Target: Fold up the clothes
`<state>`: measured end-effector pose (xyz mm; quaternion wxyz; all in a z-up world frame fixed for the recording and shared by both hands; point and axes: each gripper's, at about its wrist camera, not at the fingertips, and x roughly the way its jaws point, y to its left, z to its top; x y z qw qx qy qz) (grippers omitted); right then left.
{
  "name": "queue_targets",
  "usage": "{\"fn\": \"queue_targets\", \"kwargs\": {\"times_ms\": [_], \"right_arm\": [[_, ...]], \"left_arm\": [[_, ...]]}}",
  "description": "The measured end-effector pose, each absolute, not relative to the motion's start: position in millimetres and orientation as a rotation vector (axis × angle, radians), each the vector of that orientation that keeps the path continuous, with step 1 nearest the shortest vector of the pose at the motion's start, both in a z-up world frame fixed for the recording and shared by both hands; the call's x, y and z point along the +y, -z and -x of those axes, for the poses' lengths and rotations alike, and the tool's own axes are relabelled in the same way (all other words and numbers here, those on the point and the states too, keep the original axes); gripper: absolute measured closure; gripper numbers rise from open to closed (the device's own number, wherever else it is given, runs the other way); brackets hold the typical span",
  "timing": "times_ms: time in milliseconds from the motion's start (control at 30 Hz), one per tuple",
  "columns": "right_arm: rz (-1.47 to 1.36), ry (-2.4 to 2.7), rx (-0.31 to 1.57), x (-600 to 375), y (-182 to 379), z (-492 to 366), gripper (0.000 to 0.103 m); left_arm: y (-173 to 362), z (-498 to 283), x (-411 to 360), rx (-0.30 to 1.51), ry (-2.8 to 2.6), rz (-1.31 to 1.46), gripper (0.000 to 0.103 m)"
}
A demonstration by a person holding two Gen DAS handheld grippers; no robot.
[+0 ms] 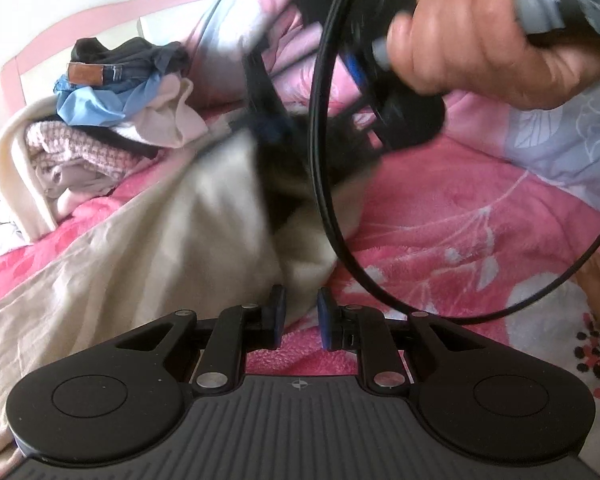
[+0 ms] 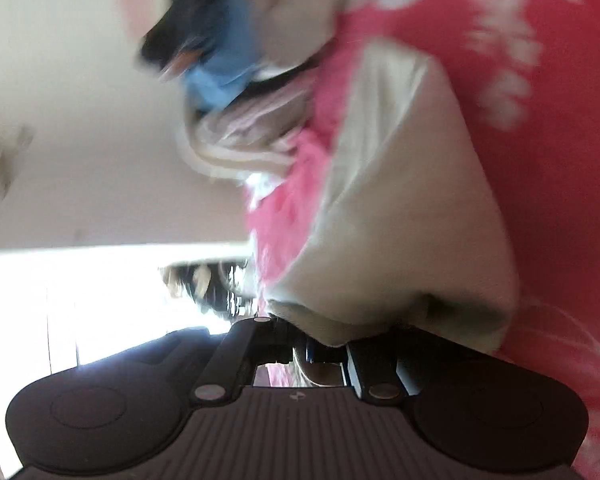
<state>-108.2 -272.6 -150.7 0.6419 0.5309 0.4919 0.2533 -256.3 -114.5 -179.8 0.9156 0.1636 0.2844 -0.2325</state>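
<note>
**Cream garment held at two places on the pink bed**

The left wrist view shows much more of the scene. The large cream fabric garment (image 1: 112,280) lies spread on the pink fluffy blanket with white flower print (image 1: 460,216), and its long axis runs from the low left corner up toward the middle, where it rises to the right gripper (image 1: 276,128). The left gripper (image 1: 301,320) has its jaws only a little apart, and an edge of the cream garment sits between the blue pads (image 1: 323,322). I cannot tell for sure whether the pads press on it. Behind stands a mixed pile of clothes (image 1: 112,92) with a dark, a blue and a knitted pink piece. A bare hand (image 1: 480,36) holds the black handle of the right gripper, and a black cable (image 1: 324,168) makes a loop in front.

The right wrist view is rolled and blurred. Here the same garment (image 2: 400,220) hangs as a bunched fold down to the right gripper (image 2: 320,346), whose jaws are nearly shut on the cloth. The fingertips are covered by the fabric. The clothes pile (image 2: 228,80) is only a smear, and a bright window (image 2: 100,300) washes out the low left part.
</note>
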Motion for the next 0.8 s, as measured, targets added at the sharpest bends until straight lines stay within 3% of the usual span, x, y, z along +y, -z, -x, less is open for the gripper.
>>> {"fn": "queue_targets", "kwargs": {"times_ms": [33,133,333,800], "right_arm": [[-1.166,-0.567,1.138,-271.3,150.5,106.6,0.092],[-1.143,-0.482,1.213,-274.2,162.9,105.8,0.07],[-1.232,-0.429,1.238,-289.4,170.4,111.8,0.047],[-0.99,-0.455,1.325,-270.7,149.3,116.2,0.046]], "left_arm": [[179.8,255.8,-113.7,0.587,0.479,-0.335,0.086],[180.6,255.2,-113.9,0.591,0.48,-0.336,0.086],[178.5,258.9,-112.5,0.591,0.488,-0.33,0.085],[149.8,268.8,-94.6,0.572,0.484,-0.252,0.083]]}}
